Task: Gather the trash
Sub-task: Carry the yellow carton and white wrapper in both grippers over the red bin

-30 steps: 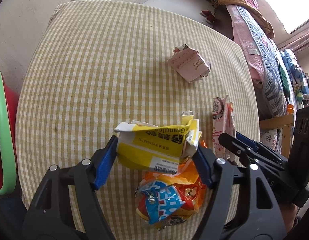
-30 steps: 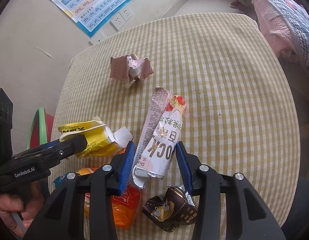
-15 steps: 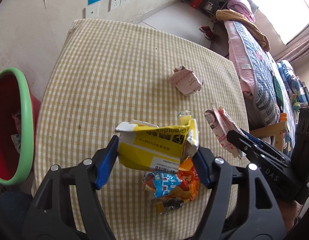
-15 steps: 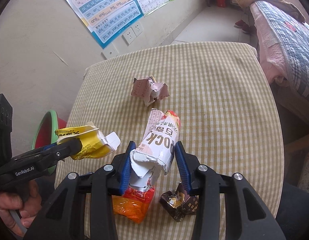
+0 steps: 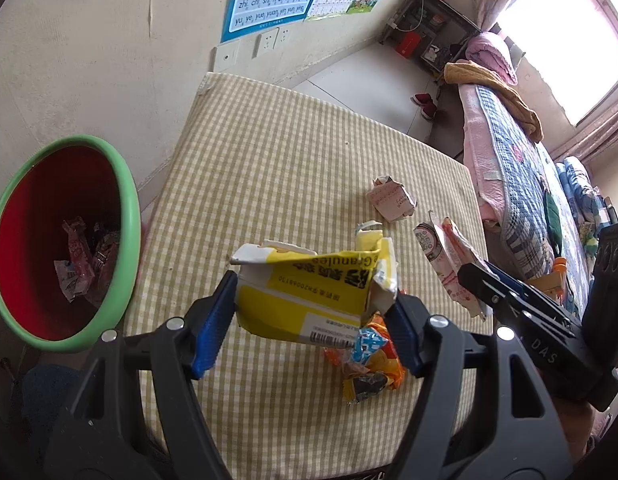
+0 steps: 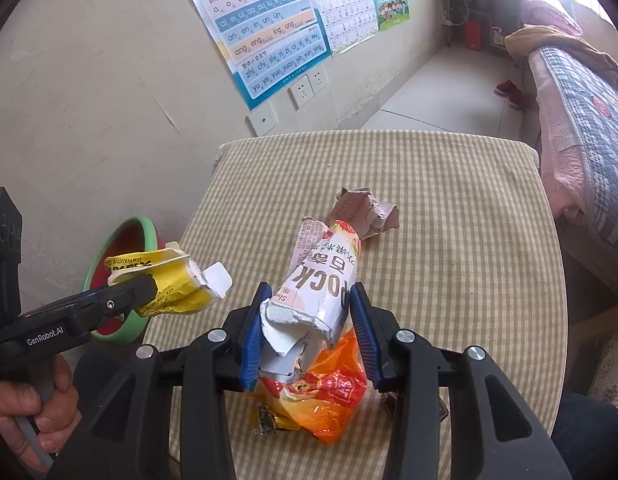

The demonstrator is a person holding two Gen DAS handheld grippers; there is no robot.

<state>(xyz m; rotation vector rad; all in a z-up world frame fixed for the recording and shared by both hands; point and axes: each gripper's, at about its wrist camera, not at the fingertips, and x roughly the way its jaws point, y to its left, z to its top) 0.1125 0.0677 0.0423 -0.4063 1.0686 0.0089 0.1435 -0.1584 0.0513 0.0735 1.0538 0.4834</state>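
Observation:
My left gripper point(image 5: 309, 320) is shut on a crushed yellow carton point(image 5: 313, 292), held above the checked tablecloth point(image 5: 277, 168). The same yellow carton point(image 6: 165, 284) shows at the left of the right wrist view, in front of the bin. My right gripper point(image 6: 307, 332) is shut on a white and red snack box point(image 6: 325, 276), also lifted off the table. On the cloth below lie an orange wrapper point(image 6: 317, 396), a crumpled pink carton point(image 5: 391, 198) and a dark wrapper point(image 6: 389, 402) mostly hidden behind my right finger. A red bin with a green rim point(image 5: 129, 216) stands on the floor left of the table.
The bin holds several wrappers point(image 5: 83, 256). A wall with posters point(image 6: 269, 28) and sockets runs behind the table. A bed point(image 5: 521, 160) with quilts stands to the right. A person's hand point(image 6: 33, 412) grips the left gripper's handle.
Both grippers have risen with their loads, so the table looks farther below. The red bin has come fully into the left wrist view.

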